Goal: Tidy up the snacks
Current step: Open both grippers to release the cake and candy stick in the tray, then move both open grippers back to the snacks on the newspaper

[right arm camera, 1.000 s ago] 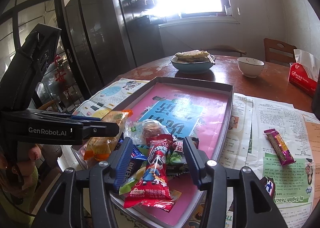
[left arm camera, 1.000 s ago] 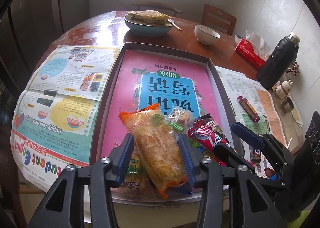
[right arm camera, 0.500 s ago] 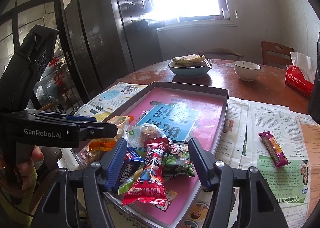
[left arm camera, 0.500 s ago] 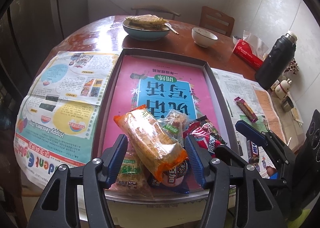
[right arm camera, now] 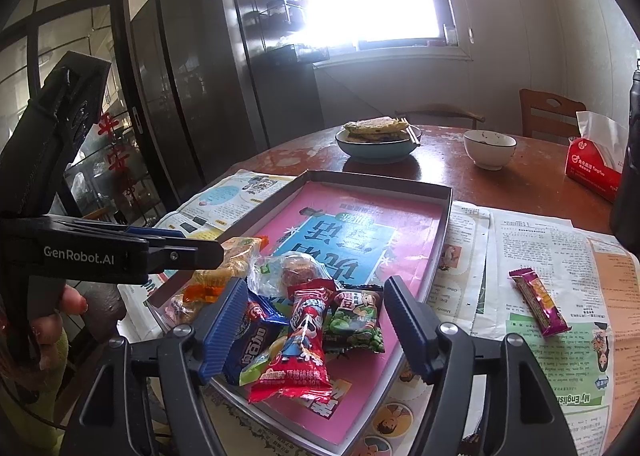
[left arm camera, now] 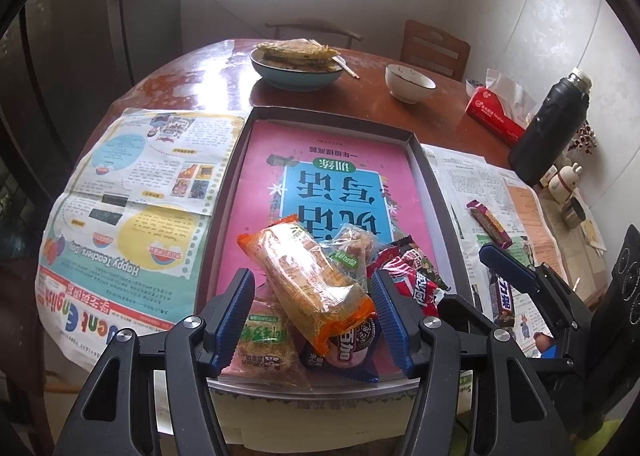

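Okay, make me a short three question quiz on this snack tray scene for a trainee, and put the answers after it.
1. True or false: the orange snack pack lies inside the tray.
2. Which snack lies outside the tray on the newspaper: A) the purple bar, B) the red candy pack, C) the green pack?
3. Is the right gripper clamped on anything?

Key: 1 true. 2 A. 3 No; its jaws have just been opening and stand clear of the packs.

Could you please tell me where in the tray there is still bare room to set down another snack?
The far half of the tray, toward the big bowl, is bare. The near end is crowded with the snack pile.
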`<state>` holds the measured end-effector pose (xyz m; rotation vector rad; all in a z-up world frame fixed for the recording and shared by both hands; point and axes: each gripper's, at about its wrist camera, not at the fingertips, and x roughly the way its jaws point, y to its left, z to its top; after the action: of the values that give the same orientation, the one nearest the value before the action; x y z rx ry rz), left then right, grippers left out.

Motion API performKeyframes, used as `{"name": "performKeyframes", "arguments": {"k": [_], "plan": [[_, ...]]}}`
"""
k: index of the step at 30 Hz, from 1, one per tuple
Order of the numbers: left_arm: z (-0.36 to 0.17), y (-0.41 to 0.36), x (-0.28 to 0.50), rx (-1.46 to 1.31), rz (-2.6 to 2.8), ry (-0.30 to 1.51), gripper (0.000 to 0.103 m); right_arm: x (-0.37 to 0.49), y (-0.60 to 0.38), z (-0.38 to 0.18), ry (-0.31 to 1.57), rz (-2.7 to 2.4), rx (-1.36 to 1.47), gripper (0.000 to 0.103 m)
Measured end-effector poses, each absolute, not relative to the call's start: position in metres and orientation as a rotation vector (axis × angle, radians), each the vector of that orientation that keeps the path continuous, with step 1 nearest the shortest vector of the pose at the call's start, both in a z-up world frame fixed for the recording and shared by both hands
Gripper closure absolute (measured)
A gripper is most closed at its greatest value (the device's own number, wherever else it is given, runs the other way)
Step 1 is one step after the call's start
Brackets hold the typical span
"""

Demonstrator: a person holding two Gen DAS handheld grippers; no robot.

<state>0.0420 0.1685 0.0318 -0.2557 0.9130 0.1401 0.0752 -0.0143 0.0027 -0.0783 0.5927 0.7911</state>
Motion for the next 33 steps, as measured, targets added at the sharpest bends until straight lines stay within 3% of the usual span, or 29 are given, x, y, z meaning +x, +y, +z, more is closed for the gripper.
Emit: {"name": "performKeyframes", "arguments": {"k": [1,2,4,33], "plan": [[0.033,0.168,0.041,-0.256,0.139,0.911,0.039,0.075,-0.015,0.003,0.591,0.791,-0.079,0.032],[0.034,0.168,0.04,-0.256,0.137,0.908,0.029,0.074,-0.014,0.004,0.589,0.791,-0.08,0.031],[0.036,0.167,0.039,-0.255,0.135,0.899,0.025,0.073,-0.014,0.005,0.584,0.792,-0.082,0.031],[0.057,0.131,0.035,-0.212,0.059,0.87,0.024,0.071,-0.062,0.028,0.519,0.686,-0.048,0.023]]}}
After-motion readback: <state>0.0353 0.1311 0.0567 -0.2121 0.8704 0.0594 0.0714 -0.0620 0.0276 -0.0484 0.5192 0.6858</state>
